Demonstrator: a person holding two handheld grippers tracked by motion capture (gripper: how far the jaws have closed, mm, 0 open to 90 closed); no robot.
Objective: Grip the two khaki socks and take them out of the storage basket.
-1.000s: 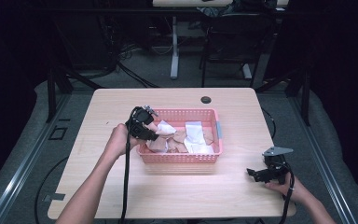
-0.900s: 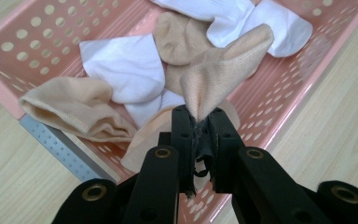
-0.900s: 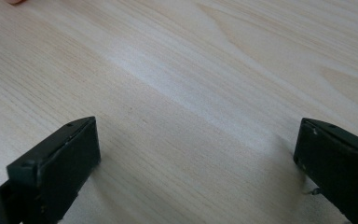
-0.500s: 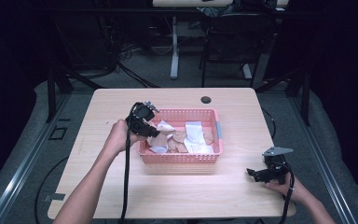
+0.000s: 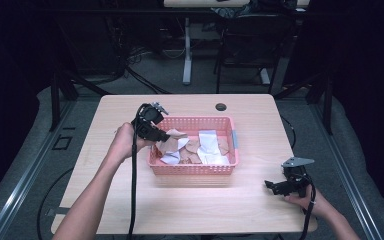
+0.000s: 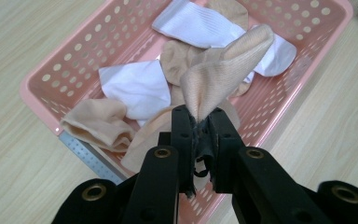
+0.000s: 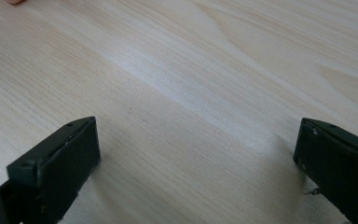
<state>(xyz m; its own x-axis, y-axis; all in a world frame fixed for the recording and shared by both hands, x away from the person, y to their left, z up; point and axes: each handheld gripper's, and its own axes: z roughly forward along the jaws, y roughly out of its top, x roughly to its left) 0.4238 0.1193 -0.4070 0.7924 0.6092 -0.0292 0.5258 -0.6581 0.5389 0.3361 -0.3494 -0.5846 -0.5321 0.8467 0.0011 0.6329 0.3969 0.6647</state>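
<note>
The wooden surface (image 5: 260,210) carries a pink perforated basket (image 5: 232,145) set around its middle, a little toward the far edge, with white and beige socks heaped inside. The left tongs (image 5: 156,134) hang above the basket's left end, jaws pinched nearly together on a beige sock (image 6: 223,70), which stands clear of the pile while the other socks lie loose beneath it. The right tongs (image 5: 271,185) rest low near the surface's near right corner, jaws spread wide with nothing between them but bare wood. The step in hand looks to be lifting one sock out of the basket; done well, that means raising it straight up until its free end clears the rim, so it neither drags a neighbour along nor snags the basket wall. In the left gripper view the sock's long axis runs away from the jaws, its folded free end pointing toward the basket's far side; which end is the toe probably cannot be told from here.
</note>
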